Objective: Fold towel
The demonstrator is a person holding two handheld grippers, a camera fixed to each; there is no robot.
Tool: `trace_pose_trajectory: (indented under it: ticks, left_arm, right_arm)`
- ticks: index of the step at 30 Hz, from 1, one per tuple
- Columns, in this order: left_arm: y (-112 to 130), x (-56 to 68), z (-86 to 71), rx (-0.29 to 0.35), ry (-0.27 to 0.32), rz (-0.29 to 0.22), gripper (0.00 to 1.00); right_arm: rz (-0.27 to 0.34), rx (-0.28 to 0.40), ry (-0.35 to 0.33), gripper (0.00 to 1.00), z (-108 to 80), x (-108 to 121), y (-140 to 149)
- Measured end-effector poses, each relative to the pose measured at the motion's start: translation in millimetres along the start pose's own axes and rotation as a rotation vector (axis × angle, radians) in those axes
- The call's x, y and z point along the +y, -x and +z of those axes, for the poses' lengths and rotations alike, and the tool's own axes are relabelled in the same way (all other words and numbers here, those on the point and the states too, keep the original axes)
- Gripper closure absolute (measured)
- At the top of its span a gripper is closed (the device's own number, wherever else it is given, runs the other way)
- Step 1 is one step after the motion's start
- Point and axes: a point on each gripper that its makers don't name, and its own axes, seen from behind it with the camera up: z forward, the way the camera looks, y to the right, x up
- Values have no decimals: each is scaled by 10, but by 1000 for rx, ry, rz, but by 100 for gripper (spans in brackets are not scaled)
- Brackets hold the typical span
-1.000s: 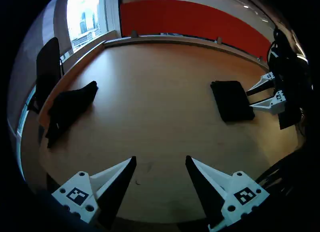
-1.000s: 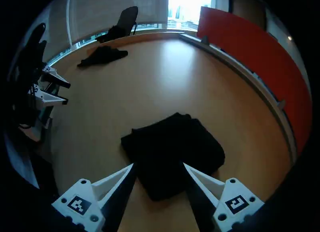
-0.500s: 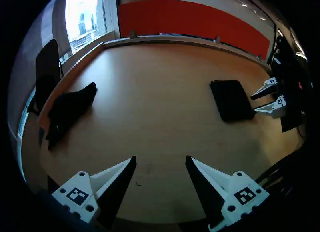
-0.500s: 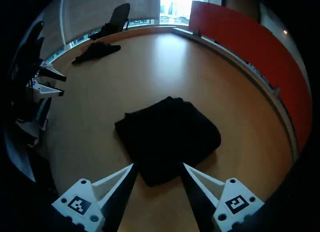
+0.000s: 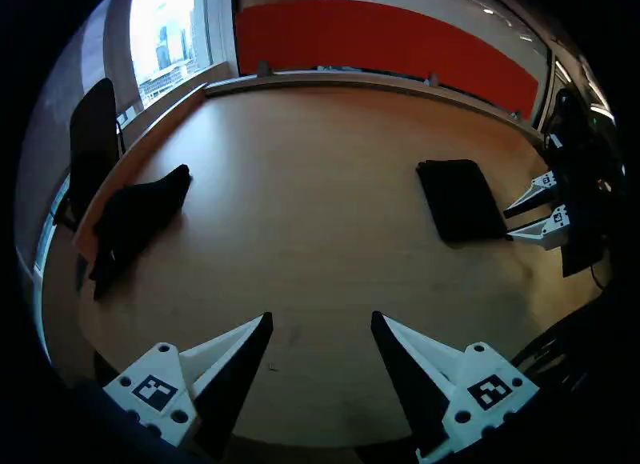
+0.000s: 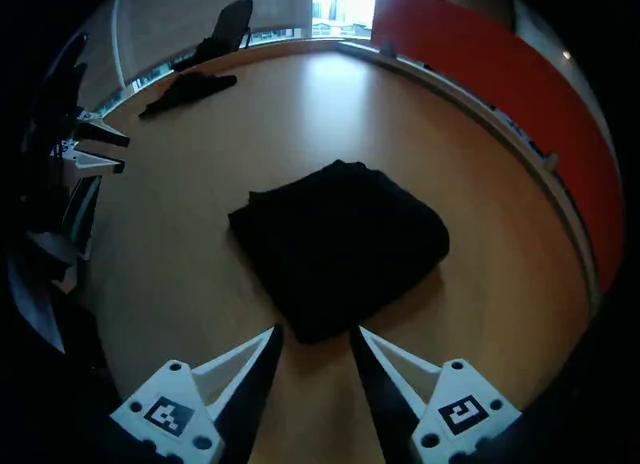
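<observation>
A folded black towel (image 6: 340,244) lies flat on the wooden table (image 6: 336,104). My right gripper (image 6: 316,332) is open, and its fingertips stand just short of the towel's near corner with nothing between them. In the left gripper view the same towel (image 5: 462,198) lies at the right, with the right gripper (image 5: 507,226) at its right edge. My left gripper (image 5: 320,320) hangs open over bare wood, well apart from the towel. It also appears at the left of the right gripper view, as the left gripper (image 6: 126,154).
A crumpled black cloth (image 5: 136,212) lies near the table's left edge, seen far off as the cloth (image 6: 188,90). A dark chair (image 5: 92,156) stands behind it by the window. A red panel (image 5: 384,40) runs along the table's far side.
The right gripper has drawn back, so the towel now lies ahead of its fingertips instead of between them. Its fingers stand a little closer together. The left gripper has barely moved.
</observation>
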Motion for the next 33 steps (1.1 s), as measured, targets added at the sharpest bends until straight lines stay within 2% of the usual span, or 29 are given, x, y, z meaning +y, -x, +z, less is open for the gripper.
trace_pose_trajectory:
  ticks: [10, 18, 33]
  left_arm:
    - [1, 14, 0, 1, 4, 4, 9]
    - [29, 23, -11, 0, 6, 6, 9]
    - [56, 6, -31, 0, 8, 14, 9]
  right_arm:
    - [33, -8, 0, 54, 28, -36, 58]
    - [60, -9, 11, 58, 69, -44, 96]
    - [92, -5, 18, 89, 85, -35, 119]
